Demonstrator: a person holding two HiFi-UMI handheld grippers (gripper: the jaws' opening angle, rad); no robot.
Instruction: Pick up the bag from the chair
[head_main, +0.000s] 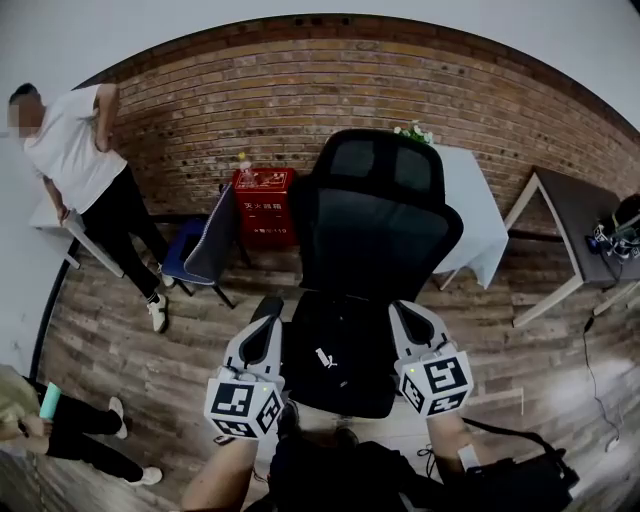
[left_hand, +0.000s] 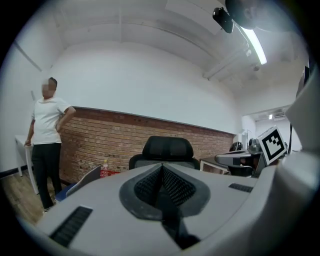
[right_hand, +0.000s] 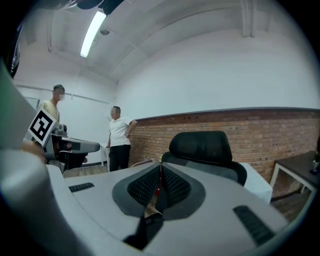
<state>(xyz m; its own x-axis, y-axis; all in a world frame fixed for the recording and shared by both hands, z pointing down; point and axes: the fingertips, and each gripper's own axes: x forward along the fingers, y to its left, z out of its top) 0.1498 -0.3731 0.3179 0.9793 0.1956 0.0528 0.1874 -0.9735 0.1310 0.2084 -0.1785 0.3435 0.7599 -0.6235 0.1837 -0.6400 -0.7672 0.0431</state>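
Brick wall (head_main: 300, 90): runs along the far edge of the floor, white wall above it.
Wooden floor (head_main: 130, 350): plank boards; it carries everything listed below.
Office chair (head_main: 375, 230): black with a mesh back and headrest. It stands mid-floor and its seat faces the camera.
White-clothed table (head_main: 472, 215): behind the chair's right side, against the brick wall.
Person in white shirt (head_main: 80, 150): stands at the floor's far left edge, leaning on a white table.
Blue chair (head_main: 198, 250): left of the office chair, near the wall.
Red box (head_main: 264, 205): at the foot of the wall, between the blue chair and the office chair; a bottle stands on top.
Bag (head_main: 338, 350): black, lies flat on the office chair's seat at about the centre. A small white tag (head_main: 325, 357) is on it. Its outline is hard to separate from the black seat.
Left gripper (left_hand: 162, 166): beside the seat's left edge, pointing level toward the backrest. Jaws pressed together, nothing between them.
Right gripper (right_hand: 160, 168): beside the seat's right edge, tilted slightly down. Jaws closed, empty.
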